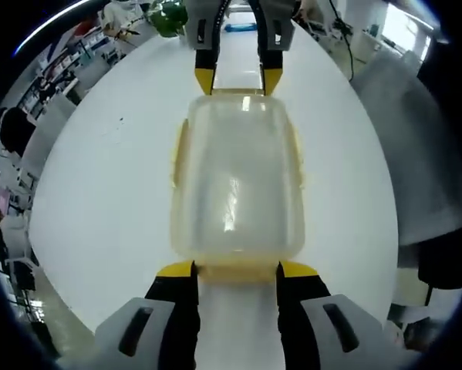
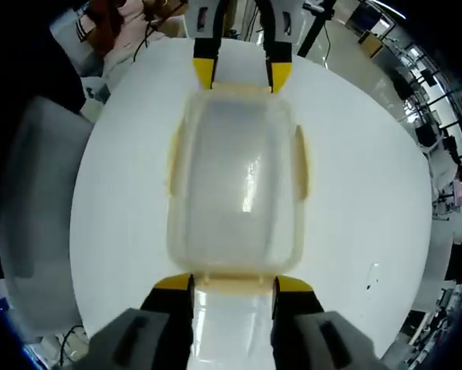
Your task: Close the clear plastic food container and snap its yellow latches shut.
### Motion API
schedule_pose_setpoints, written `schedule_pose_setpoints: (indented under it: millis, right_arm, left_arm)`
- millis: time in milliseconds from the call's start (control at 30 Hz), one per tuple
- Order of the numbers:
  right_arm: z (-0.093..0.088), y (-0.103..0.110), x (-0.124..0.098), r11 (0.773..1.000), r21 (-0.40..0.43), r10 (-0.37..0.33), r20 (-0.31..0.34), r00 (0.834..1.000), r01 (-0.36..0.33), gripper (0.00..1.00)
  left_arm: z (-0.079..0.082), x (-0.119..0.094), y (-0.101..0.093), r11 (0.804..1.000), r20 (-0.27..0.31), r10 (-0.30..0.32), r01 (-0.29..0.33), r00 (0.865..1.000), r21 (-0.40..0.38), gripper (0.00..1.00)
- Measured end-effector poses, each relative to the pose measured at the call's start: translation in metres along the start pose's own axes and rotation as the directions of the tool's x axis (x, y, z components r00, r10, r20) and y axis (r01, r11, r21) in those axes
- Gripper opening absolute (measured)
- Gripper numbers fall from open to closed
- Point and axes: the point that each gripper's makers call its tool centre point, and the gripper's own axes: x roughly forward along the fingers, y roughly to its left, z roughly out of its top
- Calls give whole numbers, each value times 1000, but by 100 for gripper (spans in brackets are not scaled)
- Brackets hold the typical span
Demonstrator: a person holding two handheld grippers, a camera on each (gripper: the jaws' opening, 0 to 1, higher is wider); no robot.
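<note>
We see the clear container (image 1: 238, 181) lying on the white table (image 1: 99, 193), lid on, directly between our two tongs. In the left gripper view, the left gripper (image 1: 237, 270) stands with its yellow-tipped jaws parted at either side of the near-end latch (image 1: 237, 271), gripping nothing. The right gripper (image 1: 238, 79) meets the far end, likewise spread. In the right gripper view, the right gripper (image 2: 232, 284) brackets its own end latch (image 2: 234, 283), and the side latches (image 2: 301, 158) lie against the walls.
</note>
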Motion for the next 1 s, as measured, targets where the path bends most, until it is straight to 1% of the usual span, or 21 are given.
schedule_pose_setpoints:
  millis: [67,200,300,367,567,700,733,767,800,900,1000]
  right_arm:
    - [1,-3,-5,1000,8,-17,10,1000,17,37]
    - [4,-5,-15,1000,5,-29,30,999,29,37]
    - [5,-6,-17,1000,3,-30,38,999,30,37]
    - [5,-7,-17,1000,3,-30,41,999,30,36]
    - [2,-4,-25,1000,6,-19,74,997,19,36]
    - [2,-1,-27,1000,3,-10,92,996,9,36]
    - [1,-1,-27,1000,1,-12,92,996,12,36]
    - [1,-4,-29,999,-17,-34,94,995,36,36]
    - [0,-5,-31,999,-23,-42,97,994,44,36]
    - [-2,-3,-33,999,-11,-34,111,993,36,36]
    - [-3,-2,-35,999,-17,-30,114,993,32,36]
  left_arm:
    - [2,-5,2,1000,3,24,-24,1000,3,36]
    - [4,-13,3,999,15,35,-35,999,-3,36]
    - [5,-17,4,999,8,50,-50,999,5,36]
    - [6,-20,7,997,13,72,-72,997,26,36]
    - [13,-27,4,997,10,77,-78,997,19,36]
    - [15,-26,1,998,-15,65,-65,998,14,36]
    - [15,-26,1,998,-17,67,-67,998,12,36]
    - [16,-26,1,998,-22,70,-70,997,5,36]
    - [17,-27,2,997,-24,75,-75,997,3,36]
    - [19,-29,2,997,-25,82,-82,996,2,36]
    - [23,-32,0,996,-27,86,-86,996,2,36]
